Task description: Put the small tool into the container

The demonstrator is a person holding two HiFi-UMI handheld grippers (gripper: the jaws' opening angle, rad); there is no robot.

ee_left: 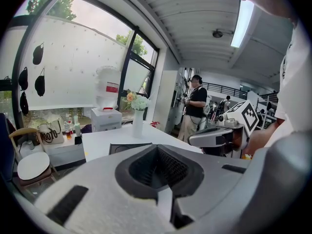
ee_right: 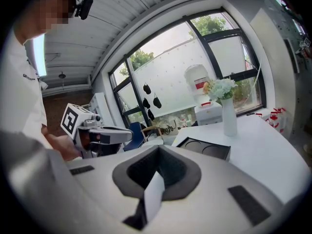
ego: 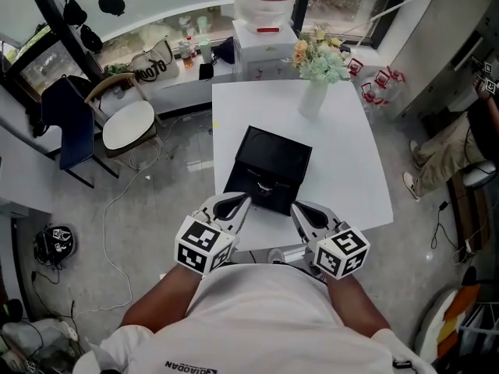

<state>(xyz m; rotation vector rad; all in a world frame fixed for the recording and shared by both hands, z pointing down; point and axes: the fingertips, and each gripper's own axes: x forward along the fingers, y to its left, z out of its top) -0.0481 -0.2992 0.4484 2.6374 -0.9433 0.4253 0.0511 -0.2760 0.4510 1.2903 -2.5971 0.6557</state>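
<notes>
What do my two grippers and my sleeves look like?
The left gripper and right gripper are both light grey shells with a dark ribbed hollow between the jaws. Each carries a white cube printed with black square markers. The person wears a white short-sleeved shirt.

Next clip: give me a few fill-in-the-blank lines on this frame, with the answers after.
The black container lies on a ___ table.
The vase behind it holds ___.
The right gripper has its jaws ___, with nothing between them.
Missing words: white; flowers; shut.
</notes>
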